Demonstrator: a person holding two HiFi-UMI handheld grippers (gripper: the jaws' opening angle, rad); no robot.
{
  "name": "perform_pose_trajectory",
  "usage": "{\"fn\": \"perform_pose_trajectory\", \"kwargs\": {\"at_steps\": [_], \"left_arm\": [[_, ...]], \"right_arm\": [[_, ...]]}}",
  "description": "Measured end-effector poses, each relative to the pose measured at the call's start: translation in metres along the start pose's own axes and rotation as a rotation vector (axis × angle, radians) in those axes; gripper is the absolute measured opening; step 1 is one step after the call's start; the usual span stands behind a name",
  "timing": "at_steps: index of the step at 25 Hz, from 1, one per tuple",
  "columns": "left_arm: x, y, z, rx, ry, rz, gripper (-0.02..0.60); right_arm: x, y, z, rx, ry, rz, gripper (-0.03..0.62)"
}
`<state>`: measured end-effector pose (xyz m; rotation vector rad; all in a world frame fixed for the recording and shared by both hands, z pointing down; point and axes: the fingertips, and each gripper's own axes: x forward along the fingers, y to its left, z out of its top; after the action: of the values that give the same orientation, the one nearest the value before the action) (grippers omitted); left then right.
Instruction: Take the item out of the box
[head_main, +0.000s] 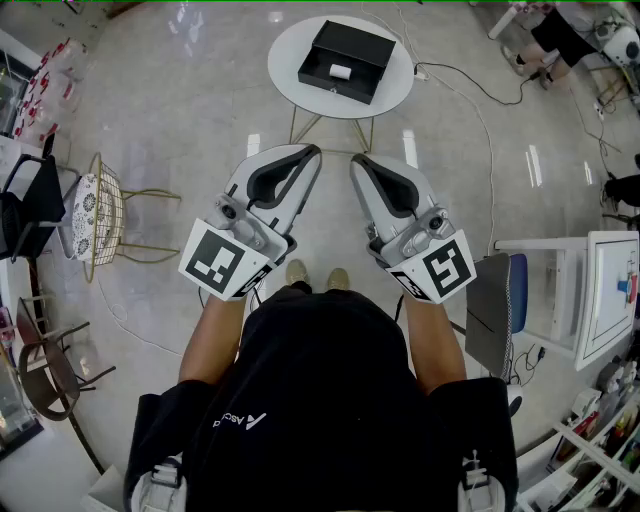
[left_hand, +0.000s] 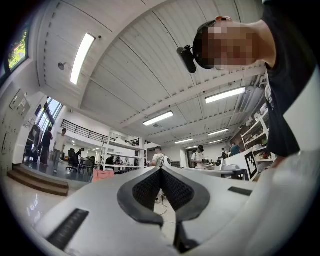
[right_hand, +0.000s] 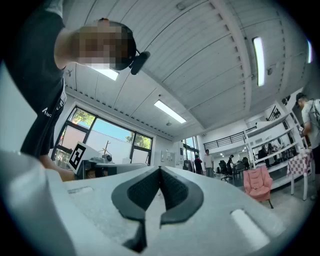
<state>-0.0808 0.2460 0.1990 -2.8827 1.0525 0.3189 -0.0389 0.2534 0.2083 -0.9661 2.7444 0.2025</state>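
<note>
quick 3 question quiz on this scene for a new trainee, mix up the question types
1. True or false: the small white item lies inside the open black rectangular box.
2. Multiple choice: the left gripper is A) shut on the item, B) shut with nothing between its jaws, C) wide open.
3. Short answer: what does the box stand on?

Key
1. True.
2. B.
3. The round white table.
</note>
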Motion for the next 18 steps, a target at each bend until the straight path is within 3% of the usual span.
{"fn": "perform_pose_trajectory", "kwargs": {"at_steps": [10,18], "left_arm": [[-0.011,0.023,0.002,-0.008,-0.016,0.008,0.000],[-0.030,0.063,0.000,-0.016,-0.023,0.000,-0.002]], "right_arm": [[0.019,0.003,-0.003,0.010,-0.009,0.002,0.002],[0.040,0.003,-0.019,0.000,0.025,-0.052,0.002]]}}
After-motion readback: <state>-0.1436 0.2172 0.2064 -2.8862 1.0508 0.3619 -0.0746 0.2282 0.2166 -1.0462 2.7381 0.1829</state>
